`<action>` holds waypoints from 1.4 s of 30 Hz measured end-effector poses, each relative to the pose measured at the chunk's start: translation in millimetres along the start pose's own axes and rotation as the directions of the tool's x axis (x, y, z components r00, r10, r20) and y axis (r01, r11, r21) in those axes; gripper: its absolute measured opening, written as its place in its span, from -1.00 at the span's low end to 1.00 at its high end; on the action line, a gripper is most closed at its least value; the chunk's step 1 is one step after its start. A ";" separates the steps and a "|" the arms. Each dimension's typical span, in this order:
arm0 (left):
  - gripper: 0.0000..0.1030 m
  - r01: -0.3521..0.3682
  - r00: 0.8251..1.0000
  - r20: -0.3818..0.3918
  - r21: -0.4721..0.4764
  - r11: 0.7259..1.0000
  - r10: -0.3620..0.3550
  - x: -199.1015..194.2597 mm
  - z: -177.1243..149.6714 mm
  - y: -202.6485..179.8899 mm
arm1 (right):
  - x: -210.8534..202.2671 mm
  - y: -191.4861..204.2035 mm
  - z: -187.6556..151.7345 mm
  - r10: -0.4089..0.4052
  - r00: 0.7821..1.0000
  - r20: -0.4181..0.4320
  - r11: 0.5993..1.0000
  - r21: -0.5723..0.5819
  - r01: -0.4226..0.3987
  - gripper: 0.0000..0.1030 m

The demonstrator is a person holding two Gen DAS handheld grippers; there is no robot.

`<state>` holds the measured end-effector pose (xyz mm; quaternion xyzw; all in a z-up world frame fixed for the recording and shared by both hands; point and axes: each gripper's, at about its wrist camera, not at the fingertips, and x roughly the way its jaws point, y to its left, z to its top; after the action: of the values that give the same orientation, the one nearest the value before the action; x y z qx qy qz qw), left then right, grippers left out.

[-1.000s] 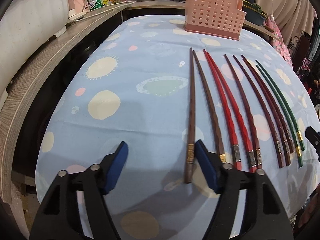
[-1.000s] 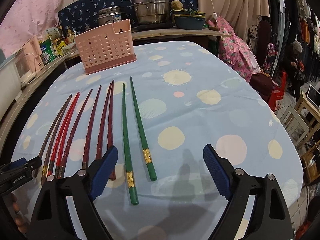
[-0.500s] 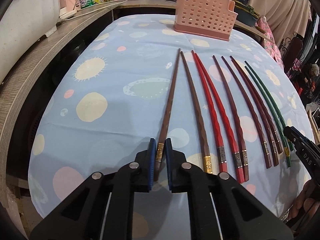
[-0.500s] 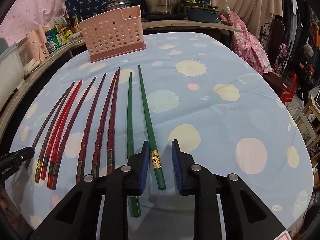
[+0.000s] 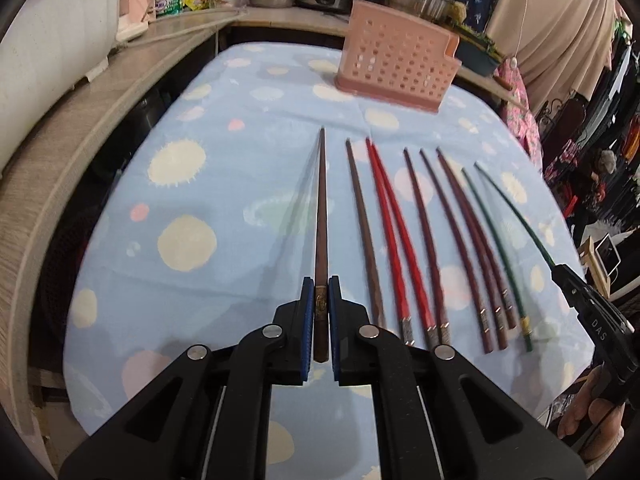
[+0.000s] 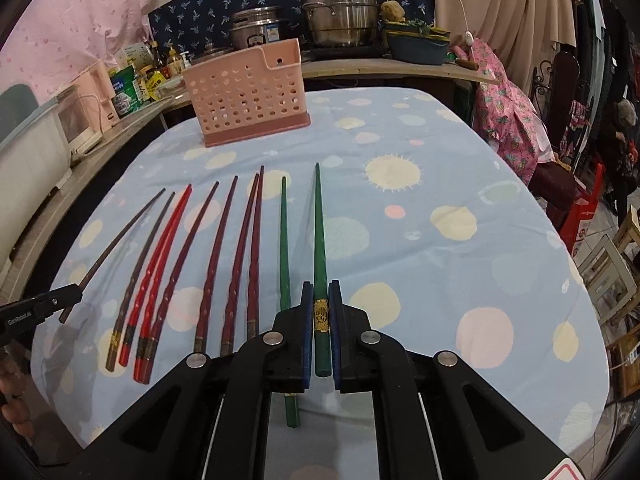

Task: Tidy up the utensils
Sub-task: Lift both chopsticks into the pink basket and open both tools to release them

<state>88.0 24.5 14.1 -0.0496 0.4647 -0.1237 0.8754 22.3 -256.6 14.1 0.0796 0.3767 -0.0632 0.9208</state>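
My left gripper (image 5: 321, 292) is shut on a brown chopstick (image 5: 321, 220) near its banded end and holds it lifted above the cloth, tip pointing away. My right gripper (image 6: 321, 296) is shut on a green chopstick (image 6: 319, 232), also lifted. On the cloth lie a second brown chopstick (image 5: 364, 232), two red ones (image 5: 394, 232), several dark red ones (image 5: 460, 240) and a second green one (image 6: 285, 248). A pink perforated utensil holder (image 5: 394, 60) stands at the far end of the table; it also shows in the right wrist view (image 6: 248, 96).
The table wears a light blue spotted cloth (image 6: 440, 248). A wooden counter (image 5: 72, 152) runs along the left with bottles and an appliance. Steel pots (image 6: 340, 12) stand behind the holder. The table's right edge drops to chairs and clutter (image 6: 616, 264).
Both grippers closed from wide open onto a chopstick each. Since half a second ago both chopsticks have risen off the cloth and stand straighter ahead in their views.
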 end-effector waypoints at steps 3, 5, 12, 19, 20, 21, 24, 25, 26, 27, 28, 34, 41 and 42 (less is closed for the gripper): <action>-0.87 0.008 0.998 0.058 -0.003 1.000 -0.008 -19.4 20.8 0.3 | -13.6 -2.3 23.1 0.009 0.999 0.050 1.000 0.006 -0.010 -0.86; -0.87 0.005 0.995 0.098 -0.001 1.000 -0.005 -30.9 38.0 0.0 | -21.6 -4.1 41.5 0.019 0.996 0.090 1.000 0.009 -0.020 -0.86; -0.87 0.034 0.976 0.215 0.001 0.999 -0.033 -57.0 116.6 -7.1 | -35.2 -6.2 120.0 0.061 0.977 0.202 0.998 0.010 -0.065 -0.86; -0.87 0.063 0.950 0.306 -0.003 0.998 -0.059 -73.1 197.0 -19.5 | -31.7 -4.6 198.2 0.107 0.955 0.276 0.992 0.027 -0.119 -0.86; -0.87 0.067 0.946 0.318 -0.001 0.998 -0.063 -75.4 207.8 -22.4 | -32.5 -4.5 209.1 0.115 0.951 0.289 0.991 0.032 -0.129 -0.86; -0.87 0.079 0.940 0.333 0.004 0.997 -0.075 -80.0 219.6 -25.9 | -32.7 -4.1 220.1 0.122 0.946 0.302 0.990 0.034 -0.138 -0.86; -0.87 0.088 0.913 0.397 0.024 0.996 -0.090 -94.0 252.0 -39.6 | -33.7 0.0 253.6 0.139 0.927 0.350 0.986 0.038 -0.162 -0.86; -0.87 0.086 0.904 0.418 0.029 0.996 -0.090 -97.4 261.2 -44.1 | -33.0 1.4 264.8 0.144 0.920 0.365 0.985 0.040 -0.170 -0.86; -0.87 0.085 0.895 0.436 0.032 0.996 -0.091 -100.5 270.8 -49.1 | -31.2 3.3 275.6 0.151 0.914 0.378 0.983 0.041 -0.179 -0.86; -0.87 0.090 0.886 0.453 0.037 0.995 -0.097 -102.3 281.8 -54.3 | -29.3 4.5 286.8 0.155 0.908 0.390 0.982 0.044 -0.186 -0.86; -0.87 0.091 0.878 0.468 0.038 0.995 -0.098 -102.4 290.6 -57.8 | -25.6 5.1 296.4 0.155 0.903 0.400 0.981 0.049 -0.189 -0.86; -0.87 0.052 0.847 0.528 0.016 0.999 -0.053 -80.7 332.4 -71.2 | 0.6 7.9 340.4 0.164 0.885 0.436 0.973 0.076 -0.218 -0.86; -0.87 0.038 0.864 0.503 -0.006 0.999 -0.029 -38.3 351.9 -64.9 | 43.2 7.6 358.5 0.182 0.901 0.394 0.967 0.096 -0.237 -0.86; -0.87 0.038 0.869 0.495 -0.009 0.999 -0.029 -32.1 351.6 -63.5 | 50.1 7.6 356.4 0.184 0.906 0.382 0.967 0.096 -0.237 -0.86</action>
<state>350.4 -38.1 250.6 -0.0956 0.2255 -0.1177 0.9624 302.8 -321.2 230.3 0.1711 0.1801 -0.0037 0.9687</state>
